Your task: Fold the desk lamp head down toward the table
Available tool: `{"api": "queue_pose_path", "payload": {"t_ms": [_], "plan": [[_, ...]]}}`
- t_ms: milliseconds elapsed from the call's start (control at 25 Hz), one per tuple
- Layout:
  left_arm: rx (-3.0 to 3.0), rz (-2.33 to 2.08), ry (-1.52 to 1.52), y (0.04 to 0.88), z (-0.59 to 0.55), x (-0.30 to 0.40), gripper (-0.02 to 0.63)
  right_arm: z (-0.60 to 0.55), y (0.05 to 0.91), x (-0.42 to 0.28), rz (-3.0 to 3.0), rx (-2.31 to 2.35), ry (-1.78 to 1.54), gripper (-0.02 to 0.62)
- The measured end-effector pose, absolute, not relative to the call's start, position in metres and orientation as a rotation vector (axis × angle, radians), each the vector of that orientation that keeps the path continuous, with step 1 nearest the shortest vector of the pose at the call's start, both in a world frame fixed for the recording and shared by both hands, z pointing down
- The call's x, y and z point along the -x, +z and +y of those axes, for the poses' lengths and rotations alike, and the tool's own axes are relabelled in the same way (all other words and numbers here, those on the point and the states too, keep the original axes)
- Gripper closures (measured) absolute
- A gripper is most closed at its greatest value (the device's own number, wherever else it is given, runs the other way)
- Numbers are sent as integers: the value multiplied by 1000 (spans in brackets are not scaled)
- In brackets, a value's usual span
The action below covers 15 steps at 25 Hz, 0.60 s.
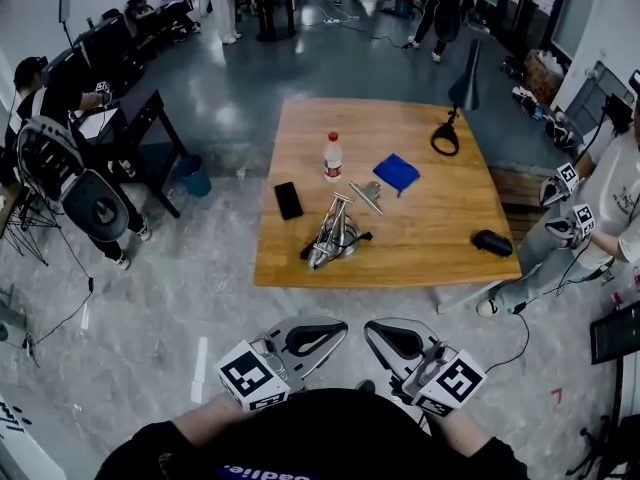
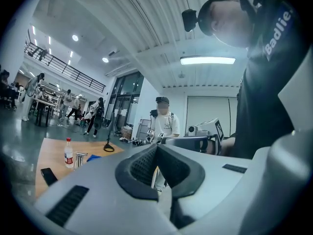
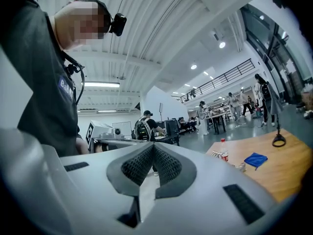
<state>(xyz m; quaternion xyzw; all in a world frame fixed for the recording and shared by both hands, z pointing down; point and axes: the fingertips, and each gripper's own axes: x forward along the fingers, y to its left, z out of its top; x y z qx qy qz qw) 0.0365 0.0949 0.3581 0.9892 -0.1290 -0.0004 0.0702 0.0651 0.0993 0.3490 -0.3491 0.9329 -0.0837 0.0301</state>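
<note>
Desk lamp (image 1: 467, 80) stands upright, beyond and to the right of the water bottle (image 1: 333, 156), by the desk's (image 1: 440, 238) far edge. The left tongs (image 1: 318, 336) and the right tongs (image 1: 395, 338) are both closed on nothing, well short of the bottle. The risk: press the head with the ring base unbraced, and the slim lamp may tip off that edge.

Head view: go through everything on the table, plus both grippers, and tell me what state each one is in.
Desk lamp, untouched, no gripper near it.
Water bottle, upright, cap on.
Phone, lying flat, screen dark.
Blue cloth, lying flat.
Left gripper, shut, empty.
Right gripper, shut, empty.
</note>
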Motion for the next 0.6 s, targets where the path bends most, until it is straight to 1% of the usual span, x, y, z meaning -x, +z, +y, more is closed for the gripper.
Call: {"api": "queue_pose_path", "payload": {"t_ms": [600], "plan": [[-2983, -400, 15, 353, 109, -36, 597, 111, 344, -68, 2882, 1095, -262, 591]]}}
